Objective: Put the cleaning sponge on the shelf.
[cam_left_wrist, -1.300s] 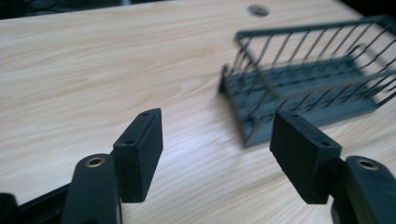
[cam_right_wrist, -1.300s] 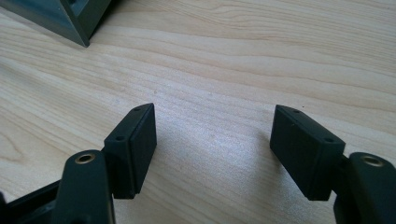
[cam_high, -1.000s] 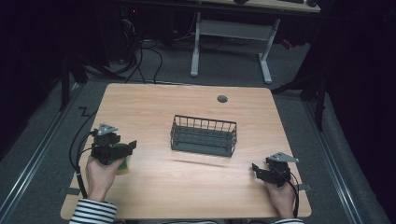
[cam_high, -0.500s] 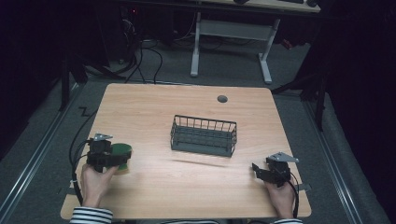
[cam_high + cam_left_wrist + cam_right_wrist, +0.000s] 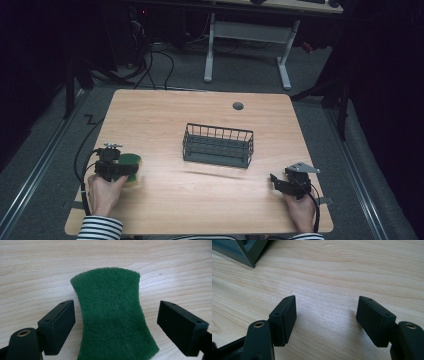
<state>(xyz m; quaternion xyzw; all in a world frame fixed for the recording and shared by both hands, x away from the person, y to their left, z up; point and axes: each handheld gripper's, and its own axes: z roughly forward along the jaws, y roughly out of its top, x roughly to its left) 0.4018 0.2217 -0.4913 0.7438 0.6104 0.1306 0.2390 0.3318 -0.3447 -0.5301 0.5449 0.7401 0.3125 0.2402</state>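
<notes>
Left gripper [image 5: 120, 167], near-left part of the pale wooden table [image 5: 210, 115]: its jaws have just been opening and are now standing wide. In the left gripper view the flat green scouring pad with waisted sides [image 5: 113, 315] is lying on the wood between the two black pads [image 5: 62, 326], a clear strip of table showing on each side of it. Nothing is pressing on it; the pad is resting free.

Against the earlier high views, the left hand [image 5: 102, 192] is sitting lower and nearer the table edge, and the pad, then carried in the jaws, is now lying on the surface under the gripper's nose.

Right gripper [image 5: 287, 182], near-right: unchanged, jaws parted, holding nothing, bare wood between them in the right gripper view.

Black wire basket [image 5: 217, 145], mid-table, well apart from the pad and looking empty.

Reading: the pad is being set down, release looks complete. Likely next is backing the left gripper off without dragging the pad.
</notes>
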